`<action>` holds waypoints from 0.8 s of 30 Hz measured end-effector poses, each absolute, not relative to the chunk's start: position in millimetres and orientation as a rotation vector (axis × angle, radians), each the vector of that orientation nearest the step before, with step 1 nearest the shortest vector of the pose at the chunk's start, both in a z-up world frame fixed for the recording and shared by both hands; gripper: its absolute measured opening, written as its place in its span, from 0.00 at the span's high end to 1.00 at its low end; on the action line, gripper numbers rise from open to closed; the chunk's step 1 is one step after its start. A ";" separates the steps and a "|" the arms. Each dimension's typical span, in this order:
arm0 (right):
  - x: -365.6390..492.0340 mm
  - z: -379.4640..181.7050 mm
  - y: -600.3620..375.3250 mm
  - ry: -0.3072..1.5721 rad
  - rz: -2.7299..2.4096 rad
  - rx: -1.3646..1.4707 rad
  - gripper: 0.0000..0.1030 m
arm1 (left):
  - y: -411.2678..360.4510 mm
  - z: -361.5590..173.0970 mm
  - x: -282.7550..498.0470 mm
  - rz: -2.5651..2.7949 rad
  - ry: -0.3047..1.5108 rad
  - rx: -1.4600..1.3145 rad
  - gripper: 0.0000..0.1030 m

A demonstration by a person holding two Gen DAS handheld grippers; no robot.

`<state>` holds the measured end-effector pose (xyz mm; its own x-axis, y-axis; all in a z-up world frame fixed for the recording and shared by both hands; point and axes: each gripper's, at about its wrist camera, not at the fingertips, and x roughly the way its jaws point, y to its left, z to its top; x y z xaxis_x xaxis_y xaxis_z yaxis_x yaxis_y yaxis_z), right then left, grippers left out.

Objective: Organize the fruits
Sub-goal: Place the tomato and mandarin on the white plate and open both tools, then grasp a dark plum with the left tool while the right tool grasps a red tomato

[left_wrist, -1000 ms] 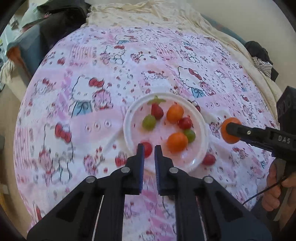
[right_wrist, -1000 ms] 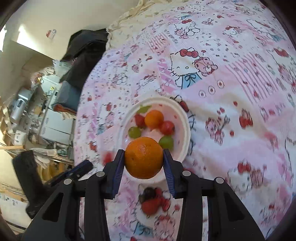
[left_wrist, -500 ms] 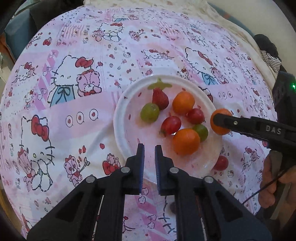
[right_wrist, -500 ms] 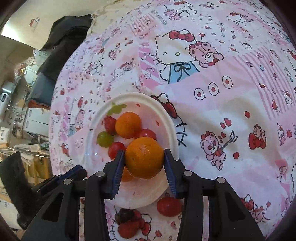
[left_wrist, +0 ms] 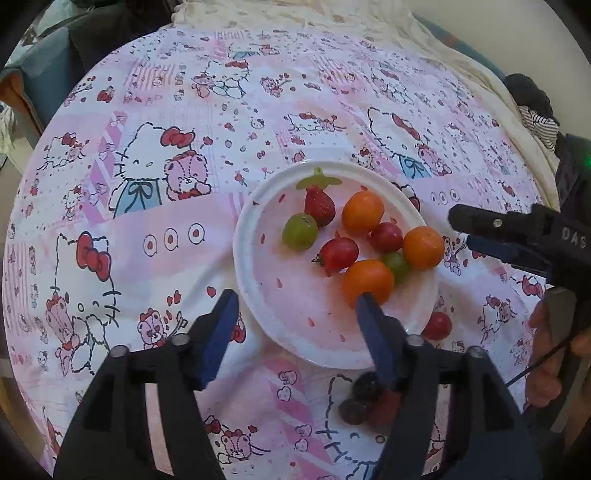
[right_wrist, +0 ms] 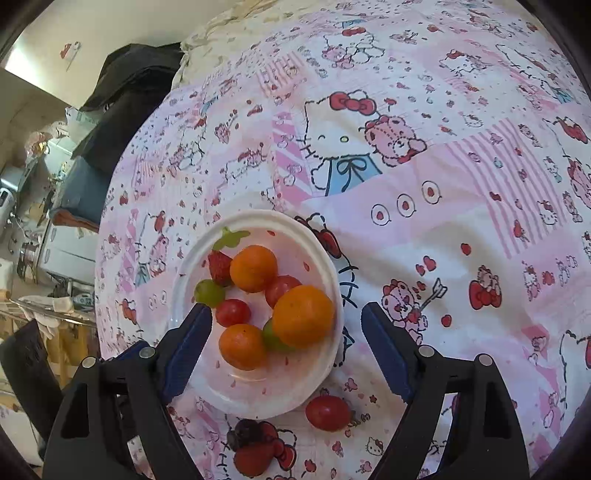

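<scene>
I am working over a bed spread with a pink and white cartoon-print sheet, a cream blanket bunched at its far end and dark clothing piled beside it. On the sheet sits a white plate holding the fruit: a strawberry with its green cap at the far rim, a green grape just beside it, three oranges, two red cherry tomatoes between them, and a second green grape tucked among the oranges. One more red tomato lies on the sheet just off the plate's near rim, and a small cluster of dark and red berries lies near it, also off the plate.

My left gripper hangs over the plate's near side, its jaws opening with nothing held between them; one blue finger crosses in front of the nearest orange. My right gripper is over the plate too, jaws opening; the largest orange sits between the fingers but neither pad touches it, and it rests among the other fruit on the plate. In the left wrist view a hand grips the right tool's handle.
</scene>
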<state>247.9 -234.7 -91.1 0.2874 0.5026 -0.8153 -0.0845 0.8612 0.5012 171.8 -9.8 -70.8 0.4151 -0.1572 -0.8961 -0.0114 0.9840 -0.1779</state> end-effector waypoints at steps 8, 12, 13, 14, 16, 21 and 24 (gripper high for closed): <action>224.8 -61.8 -253.0 1.172 0.394 0.427 0.17 | -7.6 -63.7 160.0 -0.088 1.138 -0.175 0.37; 210.7 -53.7 -262.2 1.163 0.392 0.445 0.17 | -4.8 -56.2 150.2 -0.077 1.121 -0.188 0.37; 208.2 -53.7 -263.4 1.165 0.388 0.444 0.17 | -4.2 -54.8 147.8 -0.071 1.120 -0.189 0.37; 204.7 -53.8 -265.2 1.168 0.382 0.446 0.17 | -3.7 -54.0 145.3 -0.066 1.124 -0.191 0.37; 196.4 -55.4 -269.0 1.178 0.375 0.457 0.17 | -3.1 -52.9 140.2 -0.059 1.129 -0.198 0.37; 174.8 -61.1 -276.5 1.212 0.356 0.485 0.17 | -8.9 -60.9 120.7 -0.066 1.165 -0.230 0.37; 162.8 -66.1 -279.9 1.233 0.346 0.503 0.17 | -18.1 -72.1 110.4 -0.107 1.202 -0.247 0.37</action>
<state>162.8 -279.9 -66.1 0.3018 0.5109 -0.8049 0.0177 0.8412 0.5405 110.4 -18.1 -72.1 0.3598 -0.2121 -0.9086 -0.0487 0.9682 -0.2453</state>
